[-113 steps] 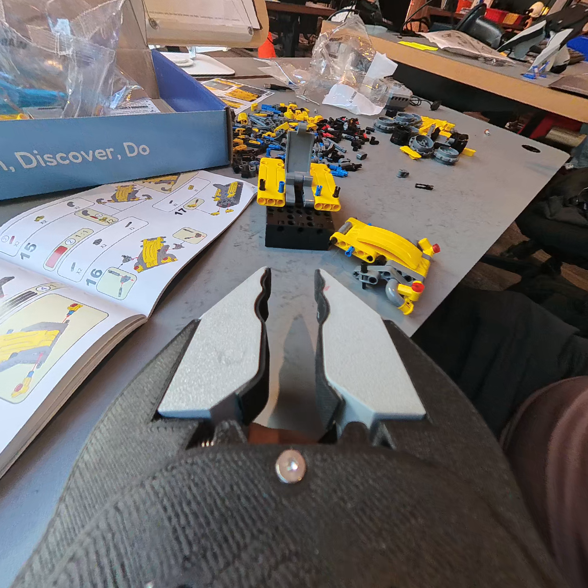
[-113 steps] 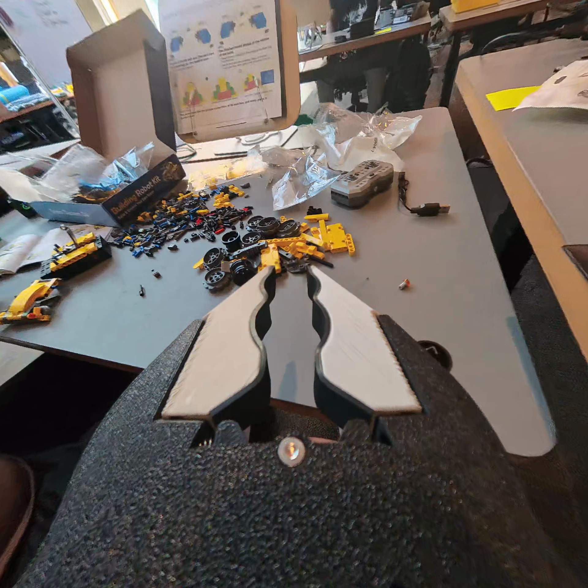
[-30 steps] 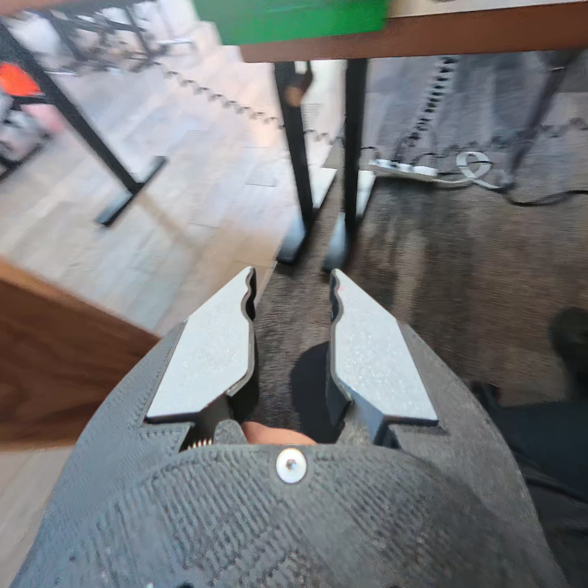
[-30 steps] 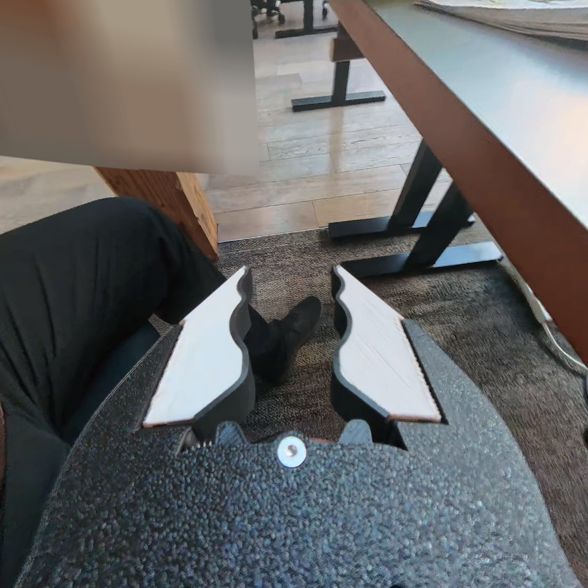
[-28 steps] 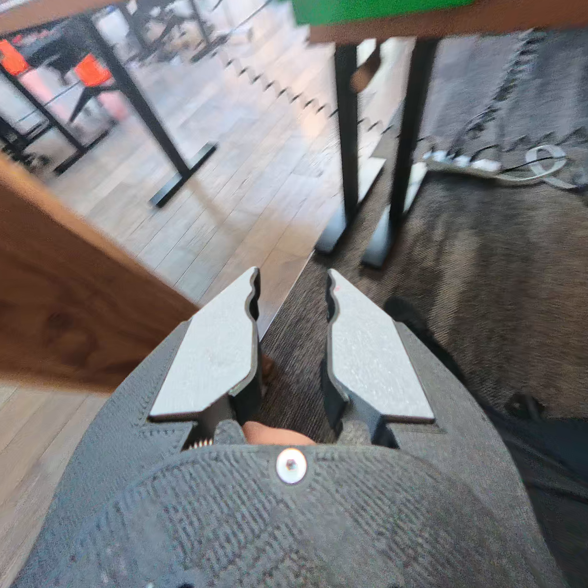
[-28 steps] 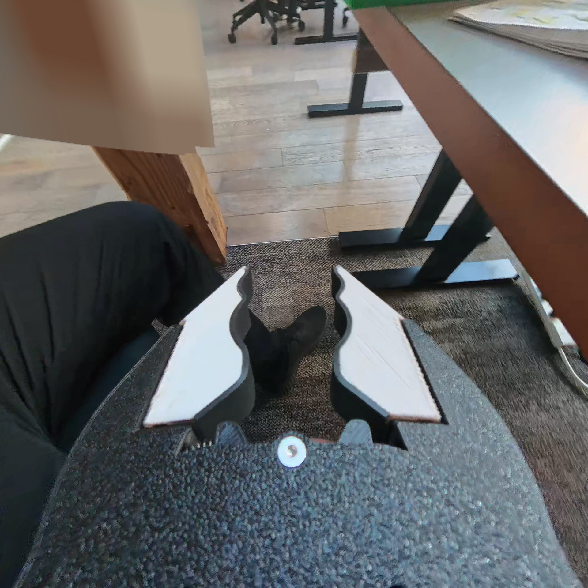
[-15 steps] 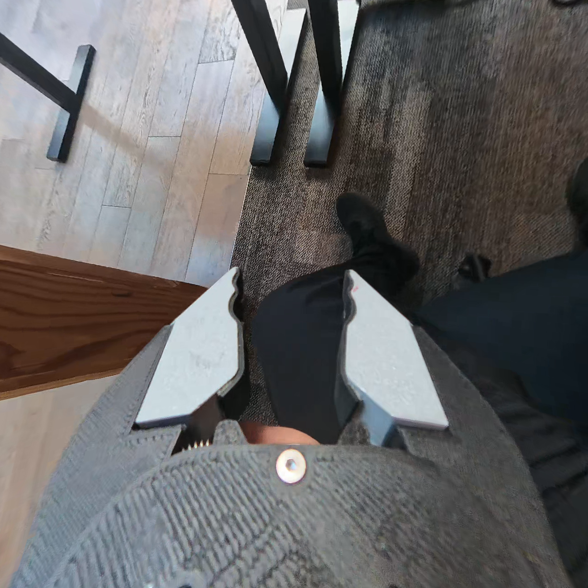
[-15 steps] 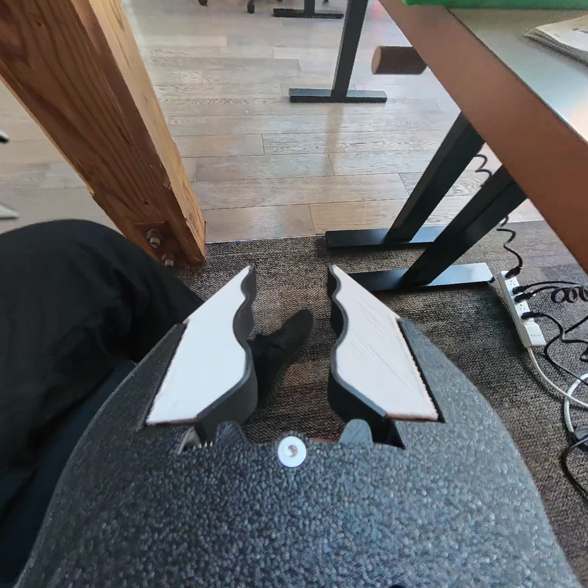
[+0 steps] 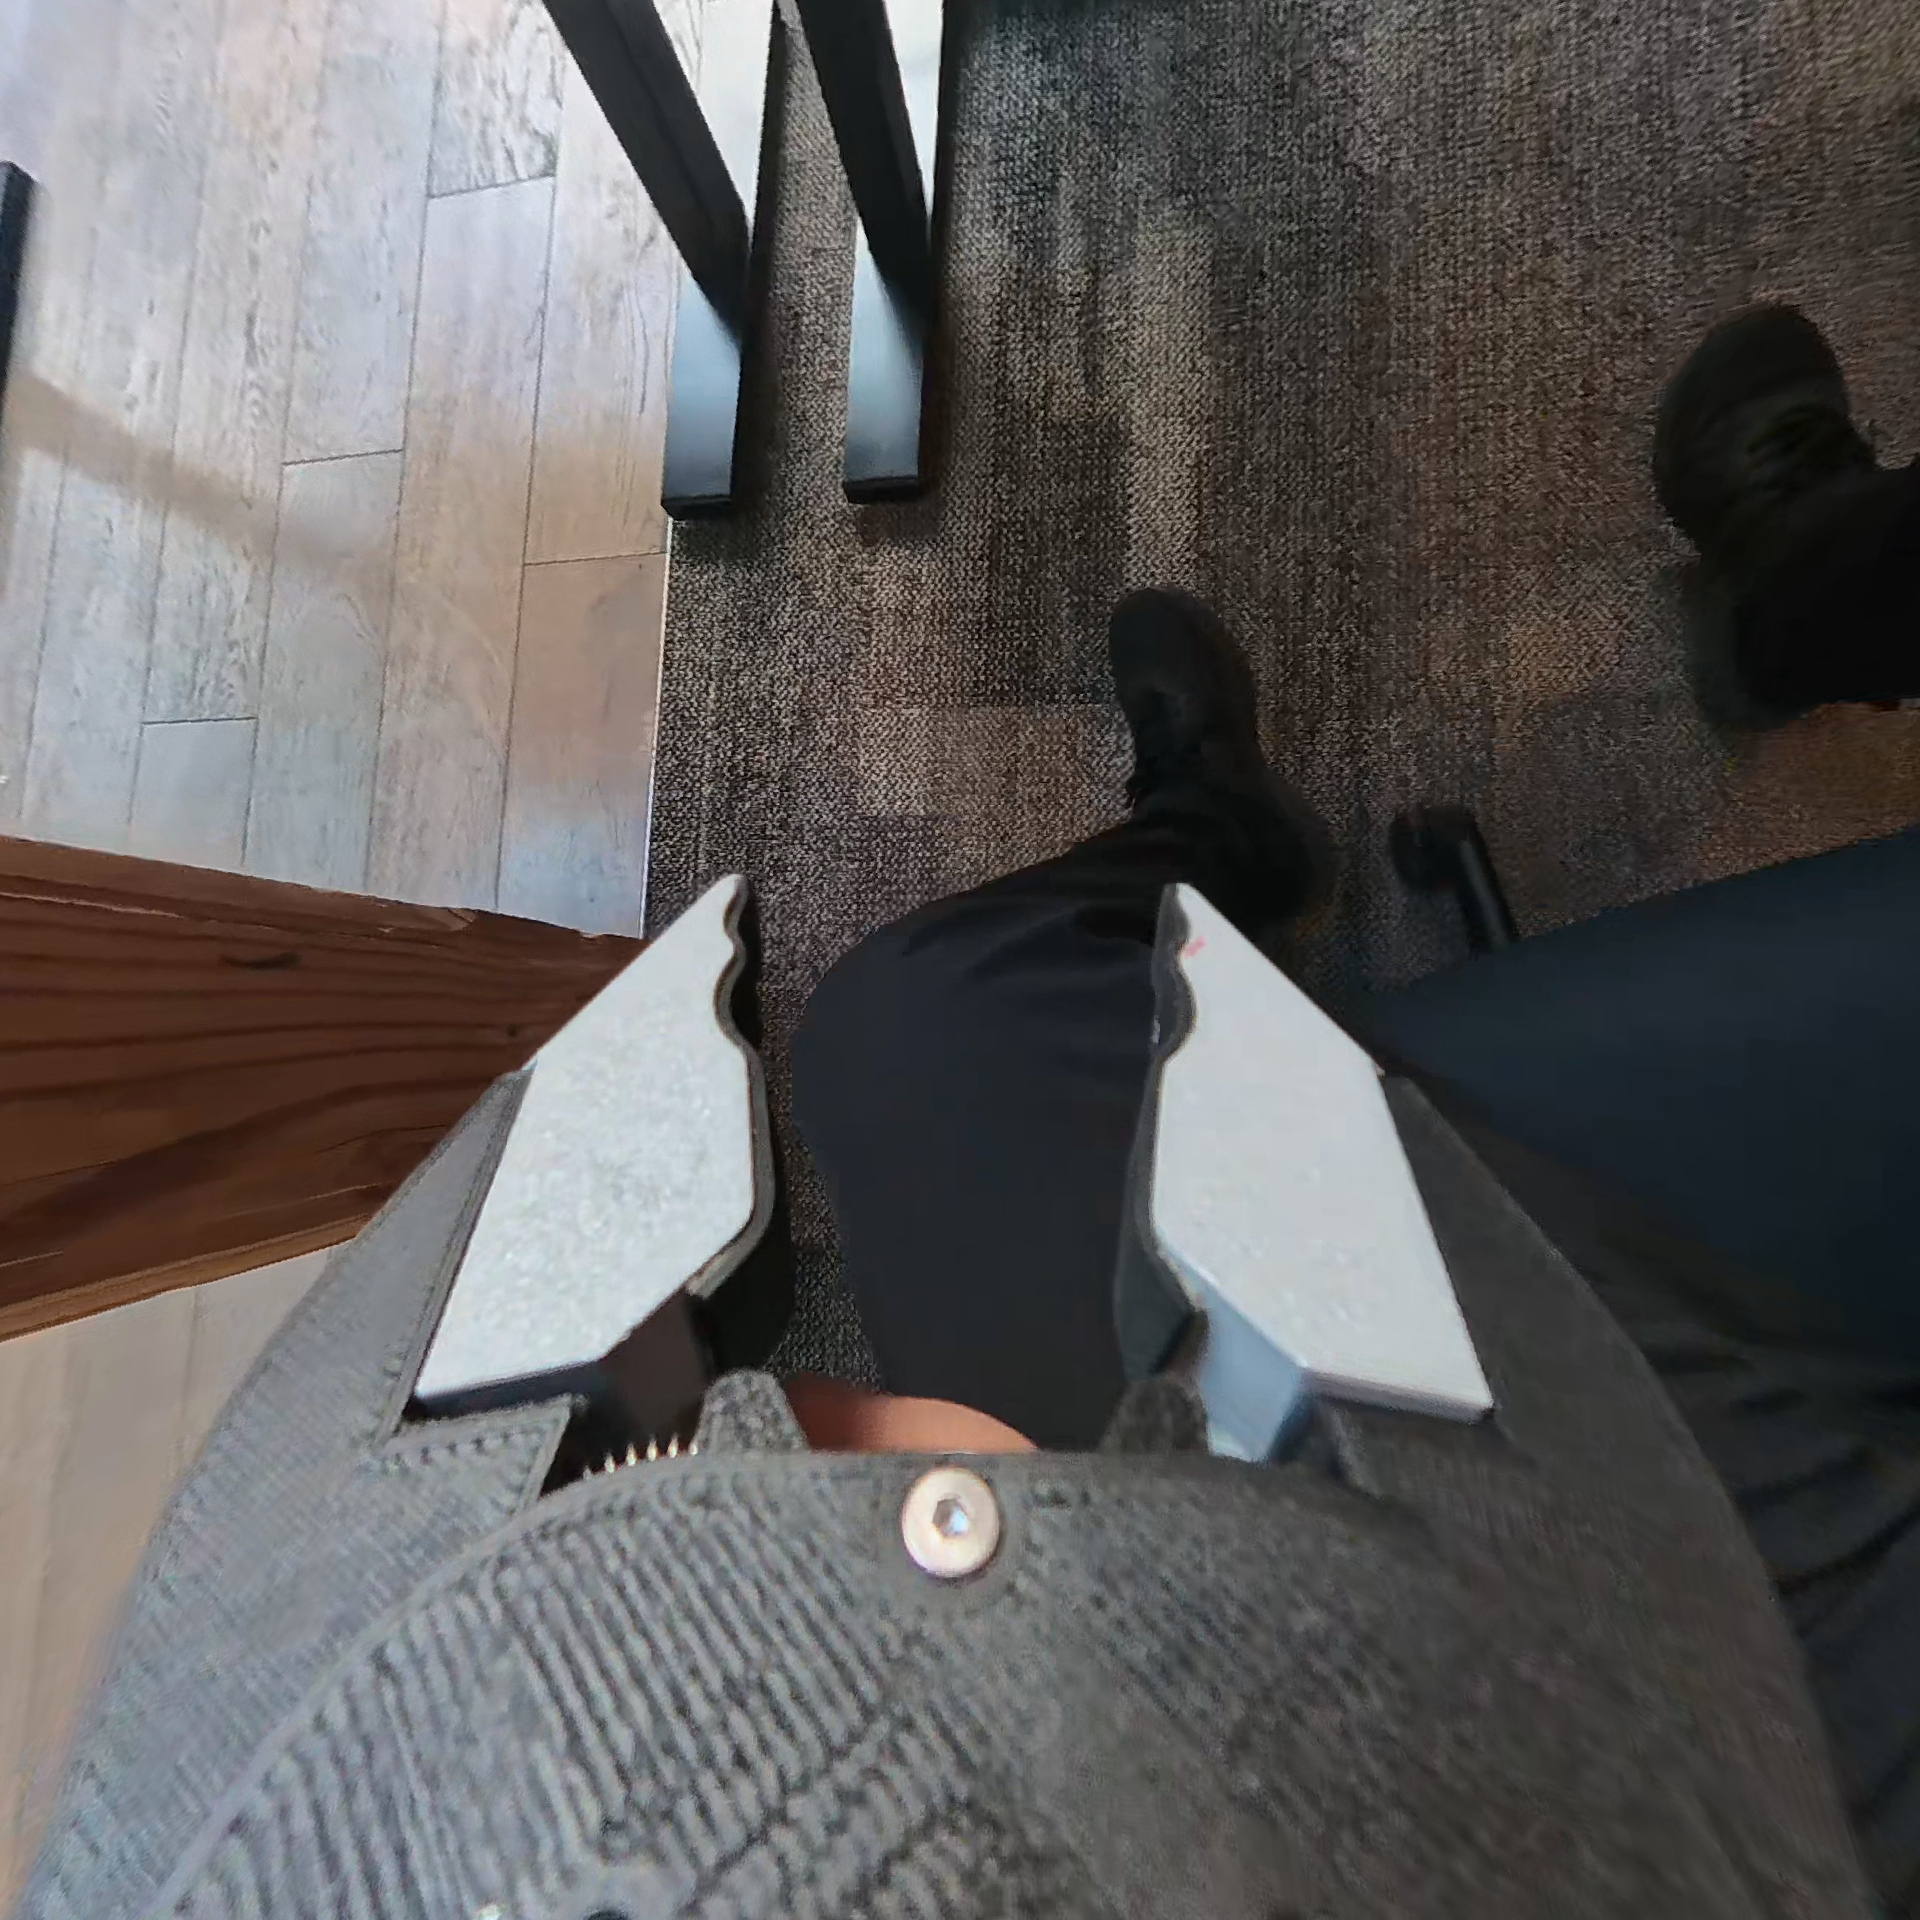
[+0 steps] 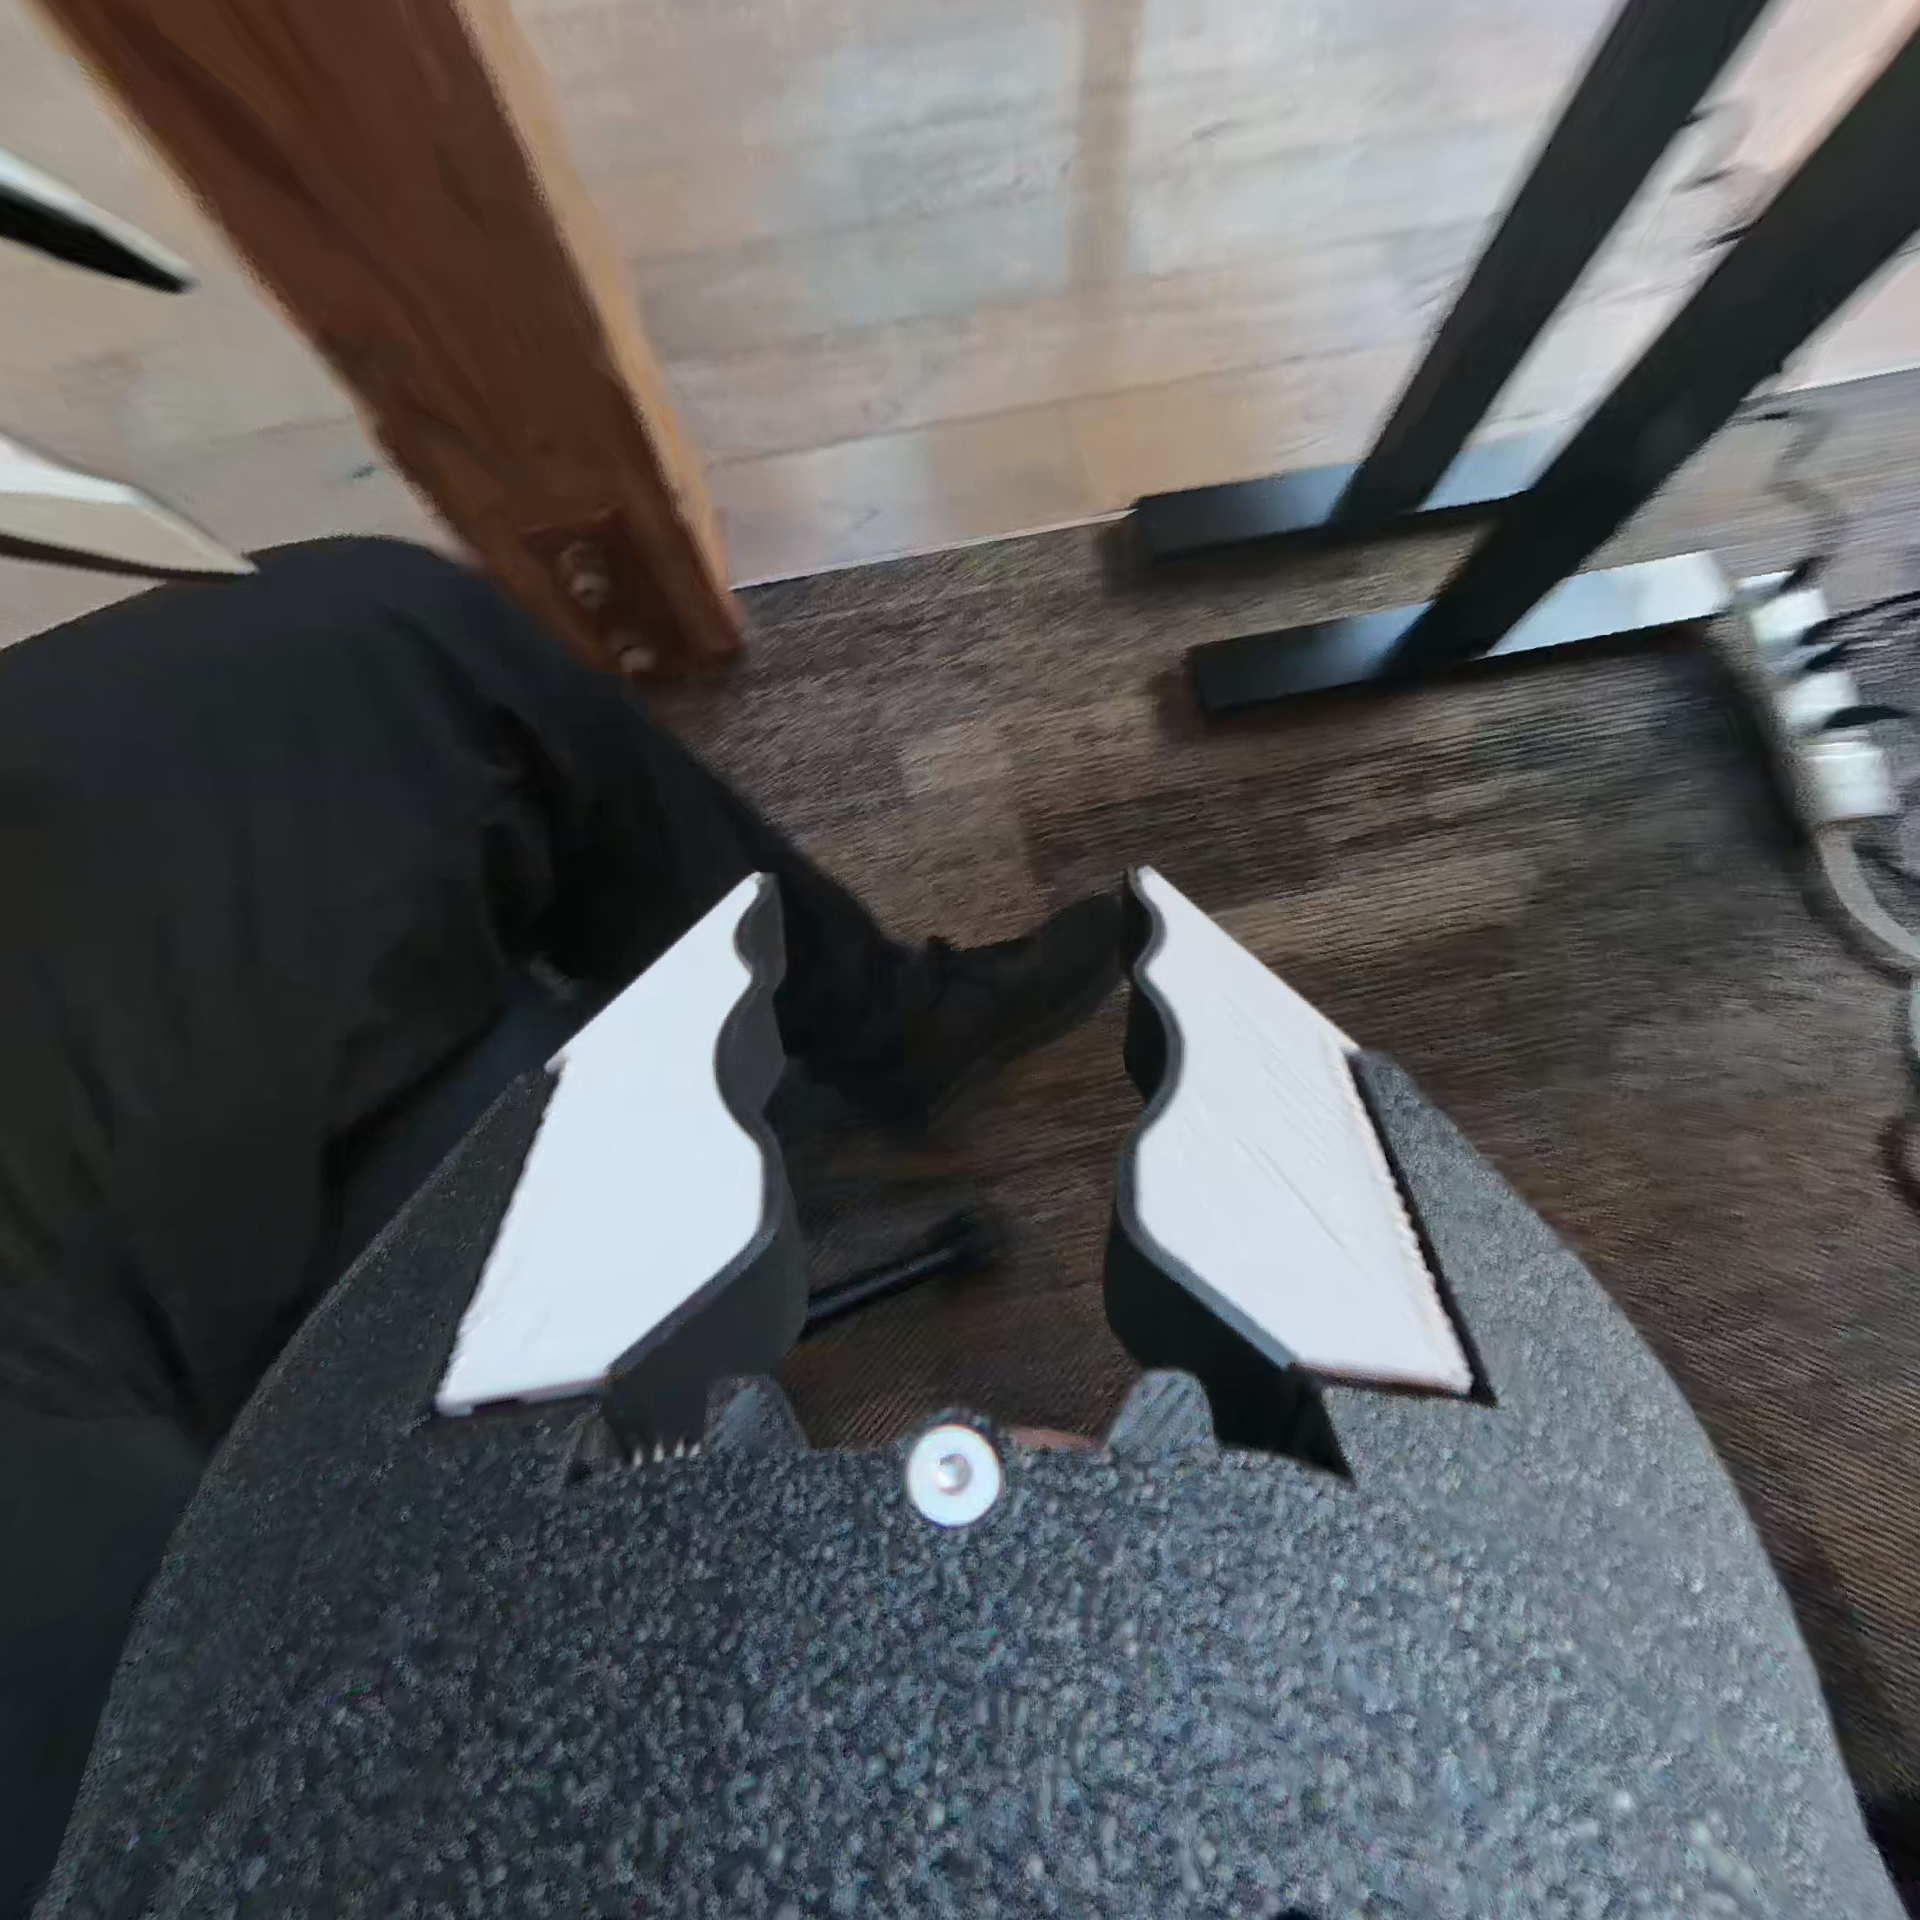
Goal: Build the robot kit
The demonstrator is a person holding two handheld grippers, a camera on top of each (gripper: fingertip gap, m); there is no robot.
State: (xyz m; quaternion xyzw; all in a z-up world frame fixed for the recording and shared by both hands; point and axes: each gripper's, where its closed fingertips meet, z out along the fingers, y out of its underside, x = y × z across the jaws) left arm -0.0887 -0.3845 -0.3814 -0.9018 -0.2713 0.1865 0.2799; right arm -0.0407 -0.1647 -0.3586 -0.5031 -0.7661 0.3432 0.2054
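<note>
My left gripper is open and empty. It points down at the floor, over a person's leg in black trousers that ends in a black shoe. My right gripper is open and empty too. It also points down, above a black shoe and a leg in black trousers at the left. Neither gripper touches anything. The right wrist view is blurred.
Dark grey carpet meets a pale wood floor. Black metal table legs stand ahead, also in the right view. A brown wooden post and beam are at the left. A white power strip with cables lies at the right. A second shoe is far right.
Both grippers left the table with the brick parts and dropped below it, tilting down toward the floor. Both sets of jaws have opened wider. The right view has shifted and blurred.
</note>
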